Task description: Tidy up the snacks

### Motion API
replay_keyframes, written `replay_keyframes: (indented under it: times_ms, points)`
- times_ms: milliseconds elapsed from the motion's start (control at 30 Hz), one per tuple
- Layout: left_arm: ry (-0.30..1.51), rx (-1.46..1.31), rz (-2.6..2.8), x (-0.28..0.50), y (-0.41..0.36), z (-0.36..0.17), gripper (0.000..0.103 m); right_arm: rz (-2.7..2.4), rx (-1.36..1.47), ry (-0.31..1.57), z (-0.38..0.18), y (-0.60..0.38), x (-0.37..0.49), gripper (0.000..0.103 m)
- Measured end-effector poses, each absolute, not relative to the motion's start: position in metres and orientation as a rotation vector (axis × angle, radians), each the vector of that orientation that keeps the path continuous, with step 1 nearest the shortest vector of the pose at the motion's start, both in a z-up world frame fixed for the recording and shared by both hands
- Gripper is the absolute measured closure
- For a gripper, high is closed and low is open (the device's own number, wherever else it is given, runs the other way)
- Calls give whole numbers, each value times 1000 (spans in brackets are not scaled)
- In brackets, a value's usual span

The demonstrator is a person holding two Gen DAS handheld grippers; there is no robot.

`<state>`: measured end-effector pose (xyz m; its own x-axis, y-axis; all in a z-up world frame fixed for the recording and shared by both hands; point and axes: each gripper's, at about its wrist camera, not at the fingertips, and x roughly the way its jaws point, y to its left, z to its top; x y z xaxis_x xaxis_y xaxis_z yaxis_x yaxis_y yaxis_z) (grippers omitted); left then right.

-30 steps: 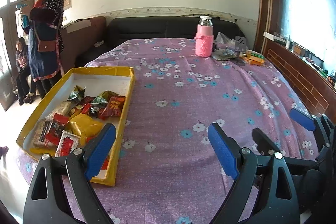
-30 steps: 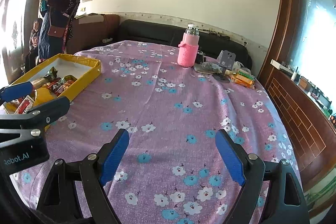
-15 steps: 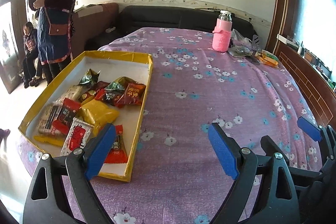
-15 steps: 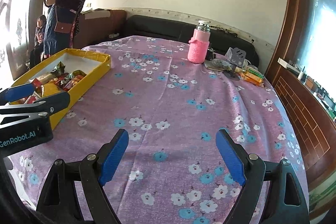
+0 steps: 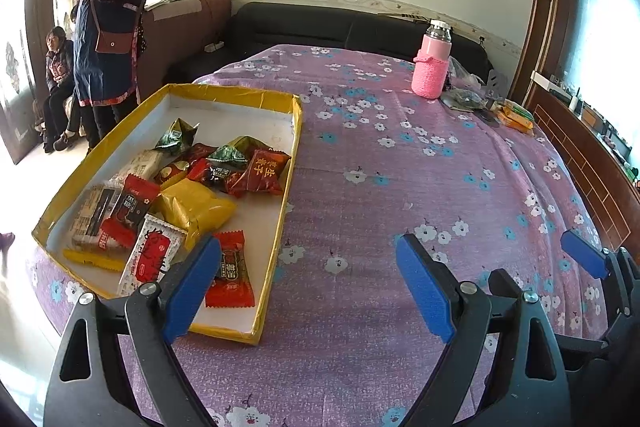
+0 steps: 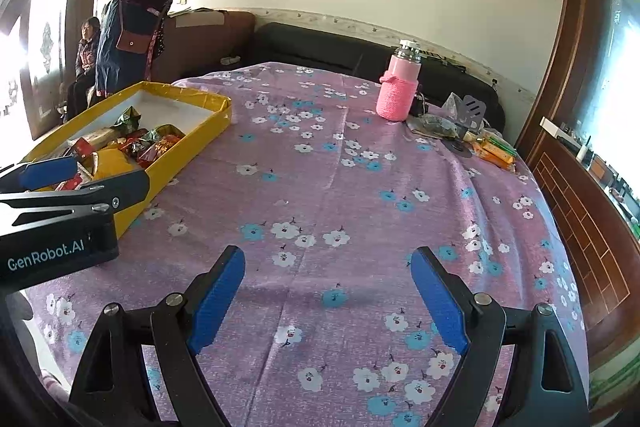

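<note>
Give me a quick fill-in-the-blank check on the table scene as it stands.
1. The snacks lie in a shallow box with ____ walls.
2. The bottle wears a knitted sleeve coloured ____.
3. The left gripper has ____ between its open jaws.
4. The cloth on the table is purple with a ____ print.

Missing words: yellow; pink; nothing; flower

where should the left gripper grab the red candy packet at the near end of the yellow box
Grip the red candy packet across its narrow middle, coming from above. It lies flat on the floor of the yellow box, crimped ends pointing near and far, and the open left gripper already hangs close by.
</note>
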<state>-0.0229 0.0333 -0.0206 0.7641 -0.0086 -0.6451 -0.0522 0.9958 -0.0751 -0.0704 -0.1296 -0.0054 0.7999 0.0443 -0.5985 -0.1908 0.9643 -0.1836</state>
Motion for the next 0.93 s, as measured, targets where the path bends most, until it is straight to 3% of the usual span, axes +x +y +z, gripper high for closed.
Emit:
replay_keyframes:
  times_ms: [300, 600, 733, 933]
  points:
    - [579, -62, 74, -38, 34, 0, 13, 173, -197, 600, -2, -133, -75, 16]
    - [575, -111, 29, -41, 68, 10, 12, 290, -217, 563, 7, -106, -79, 16]
    - [522, -130, 121, -50, 93, 18, 7, 341, -203, 578, 5, -95, -77, 17]
    - [599, -125, 132, -41, 94, 12, 7, 328, -177, 594, 4, -100, -75, 17]
